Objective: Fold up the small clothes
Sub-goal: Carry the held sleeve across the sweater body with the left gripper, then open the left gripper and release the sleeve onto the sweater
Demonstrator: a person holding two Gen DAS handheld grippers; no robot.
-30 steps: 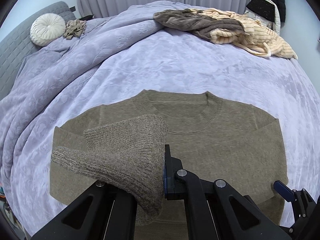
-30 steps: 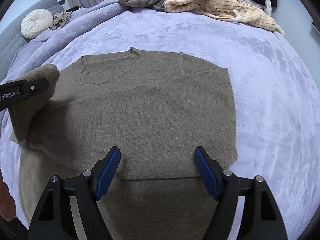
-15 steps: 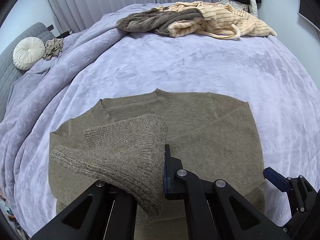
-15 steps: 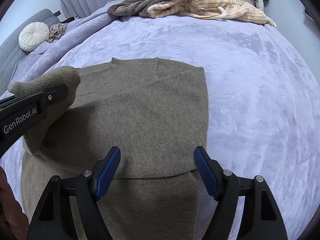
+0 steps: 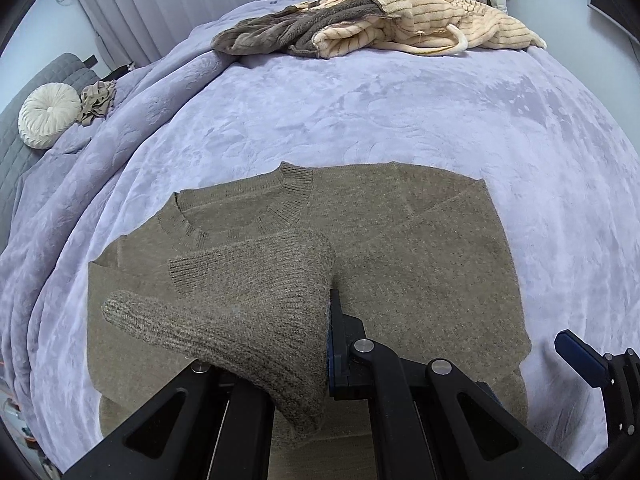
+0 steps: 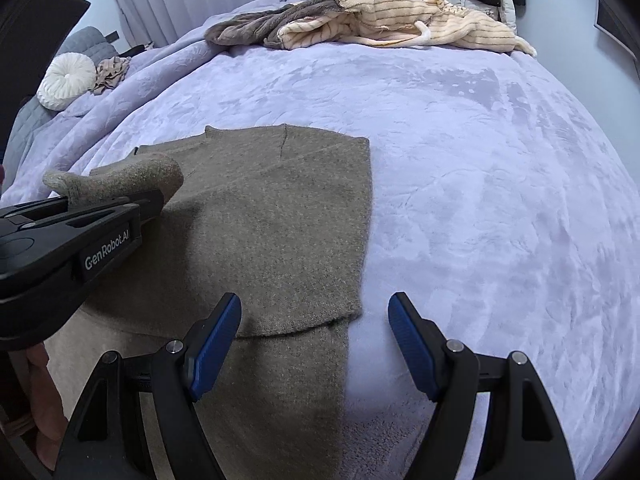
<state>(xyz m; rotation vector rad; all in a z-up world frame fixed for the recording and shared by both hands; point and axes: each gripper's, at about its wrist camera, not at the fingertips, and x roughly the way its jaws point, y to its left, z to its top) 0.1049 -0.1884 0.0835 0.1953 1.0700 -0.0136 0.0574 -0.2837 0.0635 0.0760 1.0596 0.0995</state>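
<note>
Since a second ago both cameras have swung toward the sweater's right edge, so bare blanket now fills the right half of the right wrist view, while the knit cuff has stayed pinched in the left gripper [image 5: 320, 344].

Nearest, that left gripper is clenched on the ribbed sleeve cuff [image 5: 248, 312], a thick tube of coarse, flecked brown wool that flares like a cone and droops over the black fingers. From the right wrist view the same cuff [image 6: 116, 180] shows as a rounded, felted lump sitting on top of the black arm marked GenRobot.AI. The right gripper [image 6: 316, 344] is released, its blue ridged pads spread wide; one pad hangs over the sweater's hem, the other over blanket.

Below them the sweater [image 5: 420, 280] lies flat on the near part of the bed, olive-brown, finely knitted, with a ribbed round collar [image 5: 288, 196] pointing toward the far edge. Its right sleeve is folded in across the body, leaving a straight right side and a doubled layer whose lower edge curves above the hem.

Under it spreads the lilac blanket [image 6: 480, 160], plush with a faint embossed pattern, rumpled into long folds along the left edge. At the far edge lies a heap of fleecy clothes [image 6: 380, 20], cream with thin dark stripes and taupe. Toward the far left corner rest a round, pleated white cushion [image 6: 68, 80] and a small crumpled beige cloth [image 6: 112, 72] just beside it.
</note>
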